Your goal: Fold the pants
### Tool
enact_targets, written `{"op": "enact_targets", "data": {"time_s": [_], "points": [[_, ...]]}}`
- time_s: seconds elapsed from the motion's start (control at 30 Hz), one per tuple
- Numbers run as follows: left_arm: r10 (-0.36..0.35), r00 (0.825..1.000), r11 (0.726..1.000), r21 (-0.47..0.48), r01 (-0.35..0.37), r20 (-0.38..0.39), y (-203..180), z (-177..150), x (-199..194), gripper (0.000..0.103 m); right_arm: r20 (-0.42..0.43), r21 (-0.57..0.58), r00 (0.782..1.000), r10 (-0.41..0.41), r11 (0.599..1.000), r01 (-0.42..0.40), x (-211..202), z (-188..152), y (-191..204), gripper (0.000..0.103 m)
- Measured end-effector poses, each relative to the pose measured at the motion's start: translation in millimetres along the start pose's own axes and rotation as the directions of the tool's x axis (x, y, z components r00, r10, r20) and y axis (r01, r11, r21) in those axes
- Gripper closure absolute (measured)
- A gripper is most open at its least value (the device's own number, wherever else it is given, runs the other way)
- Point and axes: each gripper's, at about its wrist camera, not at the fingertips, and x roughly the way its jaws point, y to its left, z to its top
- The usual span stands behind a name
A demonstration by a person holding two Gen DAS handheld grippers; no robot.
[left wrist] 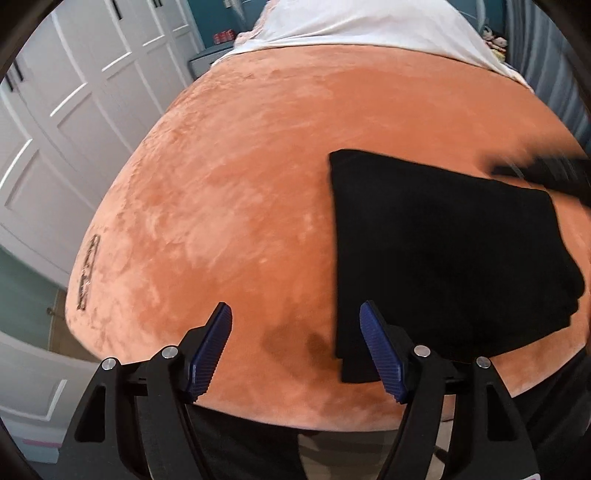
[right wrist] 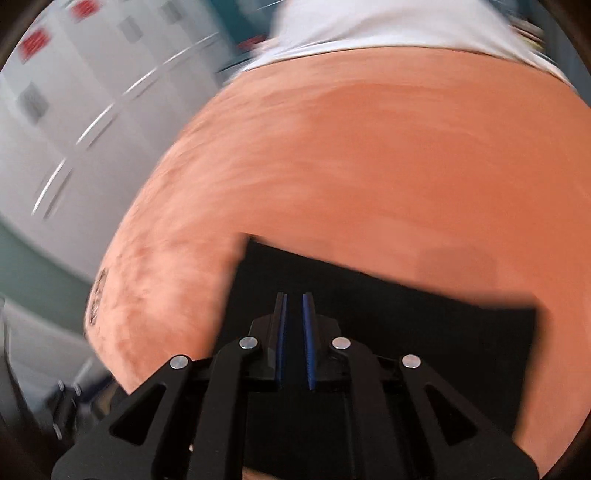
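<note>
The black pants [left wrist: 436,251] lie folded into a compact rectangle on the orange plush blanket [left wrist: 258,166], toward its near right side. My left gripper [left wrist: 295,306] hangs open over bare blanket just left of the pants' near left corner, with nothing between its blue pads. In the right wrist view, which is blurred, my right gripper [right wrist: 294,295] is over the pants [right wrist: 406,332], its pads nearly together with nothing visible between them. In the left wrist view the right gripper [left wrist: 546,173] shows as a dark blur at the pants' far right corner.
The blanket covers a bed with a white sheet [left wrist: 369,26] at its far end. White wardrobe doors [left wrist: 74,110] stand close along the left side. A dark embroidered mark [left wrist: 88,273] sits at the blanket's left edge. A person's dark trousers [left wrist: 240,443] show at the near edge.
</note>
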Motion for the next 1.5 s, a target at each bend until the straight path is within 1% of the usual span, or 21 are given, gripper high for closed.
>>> {"op": "enact_targets", "data": {"time_s": [0.07, 0.1, 0.17, 0.23, 0.33, 0.43, 0.5, 0.6, 0.67, 0.77, 0.87, 1.07, 1.1, 1.17, 1.27, 1.3, 1.33, 1.37, 1.43, 1.47, 1.5], "points": [[-0.006, 1.000, 1.000, 0.029, 0.006, 0.008, -15.5, 1.3, 0.7, 0.028, -0.051, 0.090, 0.988, -0.144, 0.985, 0.148, -8.7, -30.3, -66.8, 0.094], [-0.010, 1.000, 0.999, 0.039, 0.010, 0.005, -23.9, 1.3, 3.1, 0.026, -0.093, 0.114, 0.980, -0.176, 0.976, 0.186, -2.6, -40.3, -85.5, 0.103], [-0.014, 1.000, 0.997, 0.070, 0.015, -0.013, -40.6, 0.2, 7.9, 0.026, -0.083, 0.250, 0.995, -0.058, 0.965, 0.077, -11.1, -55.8, -123.4, 0.103], [-0.008, 1.000, 0.996, 0.088, 0.009, -0.007, -52.3, -0.8, 3.9, 0.026, -0.026, 0.313, 0.998, -0.050, 0.948, 0.055, -37.9, -54.9, -125.3, 0.095], [-0.029, 1.000, 0.997, 0.073, 0.030, -0.005, -58.6, -2.4, -0.8, 0.026, 0.064, 0.189, 0.993, -0.099, 0.978, 0.085, -65.0, -56.9, -97.3, 0.095], [-0.035, 0.998, 0.997, 0.067, 0.038, -0.051, -65.9, -3.8, 5.9, 0.026, -0.040, 0.084, 0.987, -0.155, 0.984, 0.158, -33.6, -74.9, -95.6, 0.099], [-0.018, 0.997, 0.998, 0.062, 0.022, -0.073, -66.2, -5.0, 9.2, 0.026, -0.039, 0.139, 0.978, -0.204, 0.968, 0.208, -30.3, -89.7, -112.9, 0.087], [0.012, 0.998, 0.998, 0.061, -0.008, -0.064, -63.5, -8.3, 8.1, 0.026, 0.034, 0.192, 0.988, -0.151, 0.971, 0.142, -61.3, -92.8, -117.0, 0.086], [0.016, 0.997, 0.998, 0.058, -0.012, -0.073, -63.6, -10.1, 11.1, 0.026, 0.025, 0.147, 0.990, -0.138, 0.980, 0.133, -64.7, -96.8, -112.5, 0.080], [0.022, 0.996, 0.998, 0.066, -0.016, -0.086, -66.5, -11.3, 12.5, 0.026, 0.011, 0.118, 0.993, -0.118, 0.986, 0.116, -65.4, -105.4, -117.5, 0.078], [0.027, 0.997, 0.996, 0.090, -0.020, -0.073, -72.8, -12.7, 7.3, 0.026, -0.005, 0.105, 0.996, -0.086, 0.991, 0.086, -62.4, -116.0, -112.2, 0.058], [0.036, 0.996, 0.992, 0.124, -0.025, -0.084, -83.9, -15.4, 8.2, 0.025, -0.040, 0.056, 0.997, -0.064, 0.996, 0.066, -61.9, -126.2, -118.0, 0.059], [0.036, 0.996, 0.992, 0.126, -0.025, -0.085, -84.8, -15.4, 8.4, 0.025, -0.040, 0.042, 0.997, -0.071, 0.996, 0.073, -59.4, -126.5, -115.9, 0.070], [0.044, 0.995, 0.991, 0.131, -0.033, -0.086, -86.4, -15.1, 8.7, 0.025, -0.043, 0.031, 0.995, -0.088, 0.996, 0.089, -59.7, -125.8, -114.8, 0.076], [0.059, 0.995, 0.990, 0.129, -0.049, -0.081, -84.5, -14.0, 9.2, 0.023, 0.077, 0.045, 0.996, -0.052, 0.998, 0.049, -101.1, -110.3, -104.3, 0.078], [0.062, 0.995, 0.991, 0.127, -0.052, -0.081, -84.3, -14.2, 10.6, 0.015, 0.118, 0.037, 0.992, -0.052, 0.998, 0.048, -115.3, -105.6, -101.0, 0.078], [0.062, 0.995, 0.991, 0.124, -0.052, -0.077, -83.4, -14.2, 13.2, 0.014, 0.146, 0.030, 0.988, -0.052, 0.998, 0.048, -123.5, -102.8, -100.7, 0.078], [0.060, 0.995, 0.991, 0.123, -0.050, -0.078, -83.9, -15.2, 18.5, 0.014, 0.130, 0.024, 0.989, -0.067, 0.998, 0.065, -116.7, -103.2, -107.7, 0.078], [0.076, 0.991, 0.989, 0.132, -0.062, -0.106, -86.1, -17.7, 31.1, 0.014, -0.051, 0.029, 0.990, -0.134, 0.990, 0.135, -60.9, -118.0, -137.1, 0.077], [0.077, 0.989, 0.989, 0.135, -0.060, -0.125, -87.3, -19.0, 37.4, 0.013, -0.102, 0.071, 0.989, -0.106, 0.991, 0.113, -46.2, -125.7, -148.4, 0.077], [0.081, 0.988, 0.989, 0.134, -0.064, -0.128, -87.1, -19.7, 38.1, 0.013, -0.091, 0.154, 0.994, -0.054, 0.986, 0.068, -47.0, -130.7, -157.7, 0.077]]}}
